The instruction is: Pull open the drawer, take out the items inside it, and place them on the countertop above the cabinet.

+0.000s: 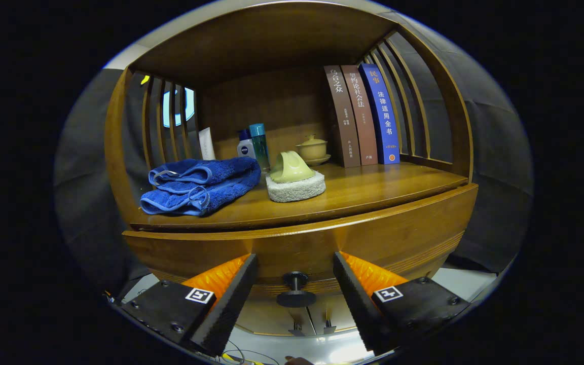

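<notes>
The gripper [296, 291] sits at the bottom centre of the frame with its fingers spread apart, clasping nothing. Between them stands the dark round knob [295, 289] of the drawer [322, 246], whose wooden front spans the lower middle (it looks closed). Above it, mid-frame, the countertop [373, 190] carries a folded blue towel [201, 185] at centre left, a scrubber [294, 180] at centre, bottles [254, 144] and a lidded cup [313, 148] behind, and three books [363, 115] upright at upper right.
</notes>
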`<action>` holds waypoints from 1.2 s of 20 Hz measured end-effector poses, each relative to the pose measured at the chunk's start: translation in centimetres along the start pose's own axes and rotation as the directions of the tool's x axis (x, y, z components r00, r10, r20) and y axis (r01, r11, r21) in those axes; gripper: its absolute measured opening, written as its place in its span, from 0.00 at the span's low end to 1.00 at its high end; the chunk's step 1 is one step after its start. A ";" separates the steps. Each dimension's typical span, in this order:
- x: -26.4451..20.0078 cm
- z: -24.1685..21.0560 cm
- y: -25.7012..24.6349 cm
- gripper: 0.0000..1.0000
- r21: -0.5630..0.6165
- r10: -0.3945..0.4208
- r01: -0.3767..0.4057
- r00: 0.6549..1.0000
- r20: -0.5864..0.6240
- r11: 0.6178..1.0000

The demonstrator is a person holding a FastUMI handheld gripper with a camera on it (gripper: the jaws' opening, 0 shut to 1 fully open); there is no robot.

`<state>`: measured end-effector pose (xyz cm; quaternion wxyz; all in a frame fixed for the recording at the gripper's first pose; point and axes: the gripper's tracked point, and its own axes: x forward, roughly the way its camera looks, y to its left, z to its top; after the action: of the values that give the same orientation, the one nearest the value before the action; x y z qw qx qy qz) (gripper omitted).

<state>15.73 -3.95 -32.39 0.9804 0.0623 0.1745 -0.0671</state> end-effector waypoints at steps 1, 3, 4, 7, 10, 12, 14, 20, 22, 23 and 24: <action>0.1 0.0 0.0 0.99 -0.001 -0.003 0.003 1.000 -0.001 1.000; 0.4 -0.1 0.0 0.99 -0.015 -0.012 0.012 1.000 -0.002 1.000; 0.4 0.0 0.0 0.99 -0.015 -0.014 0.014 1.000 0.003 1.000; 0.4 -0.2 -0.1 0.99 -0.005 -0.014 0.014 1.000 0.005 1.000; 0.3 -0.2 0.0 0.99 0.005 -0.011 0.011 1.000 -0.011 1.000; -0.2 0.5 0.0 0.97 -0.001 -0.013 0.013 1.000 0.002 1.000; -1.0 1.3 0.2 0.99 -0.010 -0.012 0.012 1.000 0.024 1.000; -6.7 5.7 1.1 0.99 -0.035 0.007 -0.004 0.996 0.086 0.999; -9.4 8.7 2.0 0.99 -0.065 0.022 -0.014 0.992 0.126 0.998; -10.7 10.5 2.3 0.99 -0.070 0.027 -0.017 0.988 0.153 0.997; -12.0 12.5 2.5 0.99 -0.066 0.031 -0.019 0.982 0.186 0.998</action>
<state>9.12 -1.94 -16.30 0.9947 0.0265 0.0829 -0.0546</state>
